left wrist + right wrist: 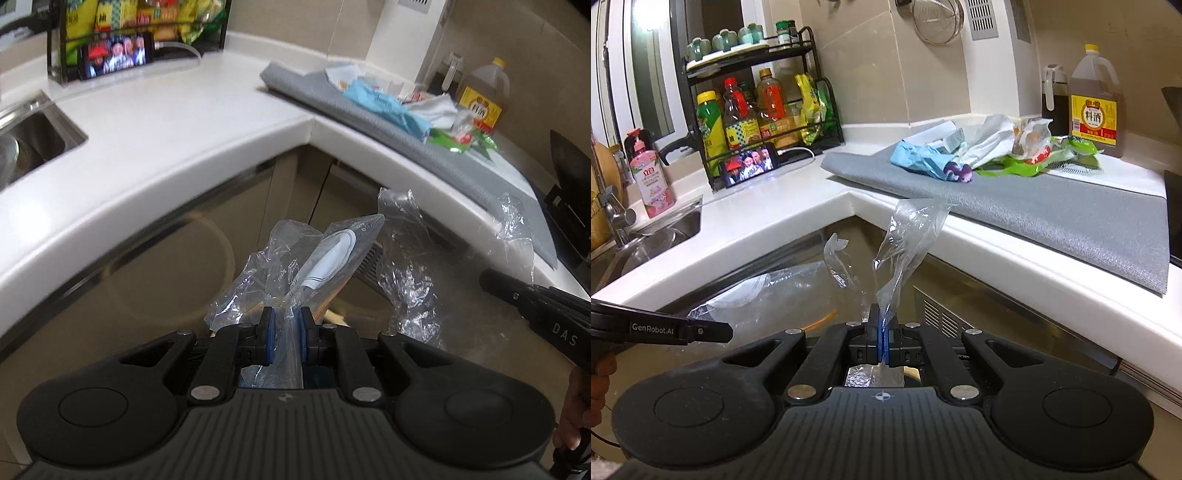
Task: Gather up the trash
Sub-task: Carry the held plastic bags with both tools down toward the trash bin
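The left gripper (284, 326) and the right gripper (882, 341) each pinch an edge of the clear plastic bag (325, 258) below the counter (783, 218). It looks light, floppy and slippery, so the edges seem best to hold.

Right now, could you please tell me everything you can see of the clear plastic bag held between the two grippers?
The clear plastic bag is thin, crinkled, transparent film with faint print and a white patch. It hangs in front of the cabinet below the counter corner. The left gripper is shut on one bunched edge, the right gripper on another twisted strip, spreading it.
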A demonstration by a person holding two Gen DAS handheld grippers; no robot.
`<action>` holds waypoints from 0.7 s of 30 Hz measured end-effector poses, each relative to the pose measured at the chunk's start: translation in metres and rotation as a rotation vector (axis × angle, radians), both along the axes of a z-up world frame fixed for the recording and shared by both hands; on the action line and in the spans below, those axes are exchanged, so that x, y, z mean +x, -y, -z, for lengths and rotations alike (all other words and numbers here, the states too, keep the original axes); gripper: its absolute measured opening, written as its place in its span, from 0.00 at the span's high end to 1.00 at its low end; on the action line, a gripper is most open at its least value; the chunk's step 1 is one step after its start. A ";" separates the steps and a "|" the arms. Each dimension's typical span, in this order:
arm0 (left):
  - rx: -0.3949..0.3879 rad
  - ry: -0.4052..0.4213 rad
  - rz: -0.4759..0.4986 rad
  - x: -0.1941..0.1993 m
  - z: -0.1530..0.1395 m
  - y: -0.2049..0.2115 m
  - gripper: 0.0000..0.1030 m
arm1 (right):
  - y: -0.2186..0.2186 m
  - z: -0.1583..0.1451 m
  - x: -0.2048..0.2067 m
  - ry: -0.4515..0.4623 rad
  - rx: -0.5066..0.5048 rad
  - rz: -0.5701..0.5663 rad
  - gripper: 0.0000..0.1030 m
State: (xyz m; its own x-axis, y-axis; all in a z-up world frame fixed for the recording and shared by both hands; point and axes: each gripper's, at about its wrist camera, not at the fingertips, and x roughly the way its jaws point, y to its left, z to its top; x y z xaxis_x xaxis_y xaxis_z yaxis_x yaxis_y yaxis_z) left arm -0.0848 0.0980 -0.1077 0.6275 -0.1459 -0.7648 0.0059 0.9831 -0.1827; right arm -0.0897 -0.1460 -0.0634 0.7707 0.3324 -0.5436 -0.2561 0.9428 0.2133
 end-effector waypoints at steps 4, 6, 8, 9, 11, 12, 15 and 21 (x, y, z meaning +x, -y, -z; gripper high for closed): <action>0.003 -0.040 -0.004 0.008 0.009 0.000 0.87 | -0.003 0.009 0.007 -0.019 -0.016 -0.004 0.99; 0.002 -0.055 -0.003 0.011 0.015 0.000 0.87 | -0.006 0.013 0.011 -0.028 -0.024 -0.011 0.99; 0.001 -0.067 -0.001 0.015 0.019 0.001 0.87 | -0.009 0.017 0.014 -0.037 -0.029 -0.019 0.99; -0.002 -0.073 -0.001 0.017 0.021 0.001 0.87 | -0.011 0.019 0.016 -0.041 -0.033 -0.022 0.99; -0.011 -0.091 -0.001 0.023 0.027 0.001 0.87 | -0.014 0.024 0.020 -0.052 -0.038 -0.028 0.99; -0.015 -0.100 -0.003 0.025 0.030 0.001 0.87 | -0.015 0.027 0.022 -0.059 -0.041 -0.031 0.99; -0.017 -0.119 -0.001 0.031 0.036 0.002 0.87 | -0.019 0.036 0.029 -0.077 -0.050 -0.041 0.99; -0.009 -0.165 0.010 0.042 0.054 0.006 0.87 | -0.026 0.055 0.043 -0.126 -0.062 -0.057 0.99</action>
